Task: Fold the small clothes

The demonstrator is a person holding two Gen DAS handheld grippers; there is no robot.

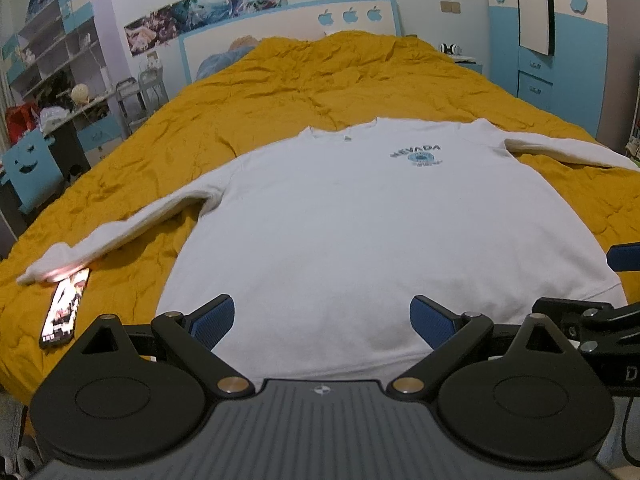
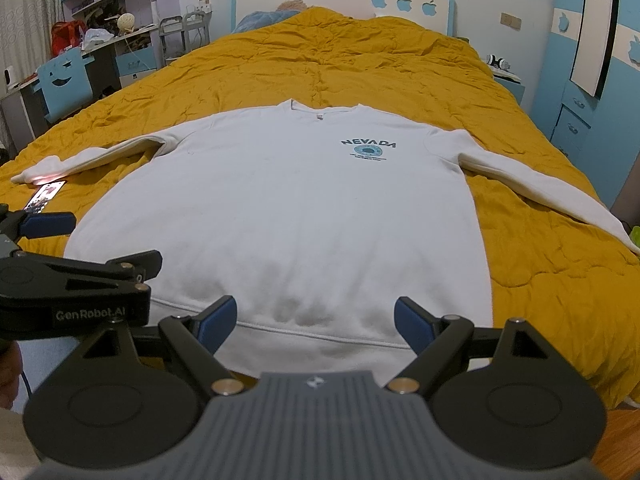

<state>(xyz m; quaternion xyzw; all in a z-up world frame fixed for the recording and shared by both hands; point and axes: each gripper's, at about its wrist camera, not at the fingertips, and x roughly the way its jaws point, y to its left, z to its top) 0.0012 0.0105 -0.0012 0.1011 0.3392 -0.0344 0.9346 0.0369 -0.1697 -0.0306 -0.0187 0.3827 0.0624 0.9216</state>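
Sweatshirt [image 1: 360, 220] lies flat, face up, on the yellow quilt [image 1: 320, 76] — white, "NEVADA" print on the chest, collar pointing away toward the headboard, hem nearest the tools. Long axis of the body runs straight ahead from both grippers; the 2 sleeves run out sideways, across that axis.

Left gripper [image 1: 322, 320] — fingers spread wide, nothing between them, hovering just above the hem, left of centre. Right gripper [image 2: 316, 322] — likewise spread and empty, over the hem seam [image 2: 320, 330], right of centre. Both sit side by side at the same edge; the right-wrist view shows the left tool just beside it on its left.

Key relation: left sleeve [image 1: 120, 228] extends toward the left gripper's side, cuff touching or overlapping a phone [image 1: 64, 308] lying on the quilt. Right sleeve [image 2: 540, 184] extends to the right gripper's side, toward the bed edge. Each arm is nearer its own sleeve, so a mirrored start looks natural.

Judgement: folding not yet begun; garment fully spread. Watch the phone — dragging the left cuff may move it.
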